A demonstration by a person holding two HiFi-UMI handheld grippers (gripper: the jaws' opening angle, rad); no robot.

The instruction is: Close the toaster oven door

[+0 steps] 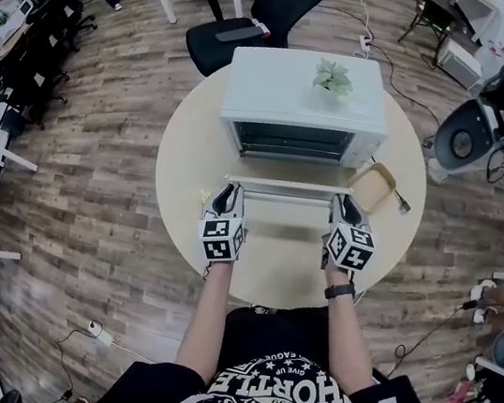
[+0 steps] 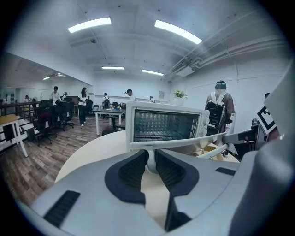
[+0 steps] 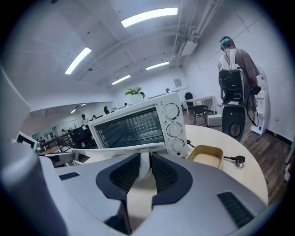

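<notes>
Black shirt (image 1: pixel 283 395) fills 6 o'clock of the head view, and both forearms reach from it toward 12. At the middle of the round beige table (image 1: pixel 183 185), the left gripper (image 1: pixel 226 190) and right gripper (image 1: pixel 347 206) sit side by side. Each has its jaws narrowed onto a white handle post (image 2: pixel 151 161), with the pads pressing it from both sides. The posts belong to the toaster oven door (image 1: pixel 287 188), which is open and swung down toward the person. Just past it at 12 stands the white toaster oven (image 1: pixel 298 89) with a small plant (image 1: pixel 333 78) on top. A tan tray (image 1: pixel 374 187) lies at the right gripper's 1 o'clock, beside a black plug (image 1: pixel 401 206). A black office chair (image 1: pixel 262 17) stands beyond.
</notes>
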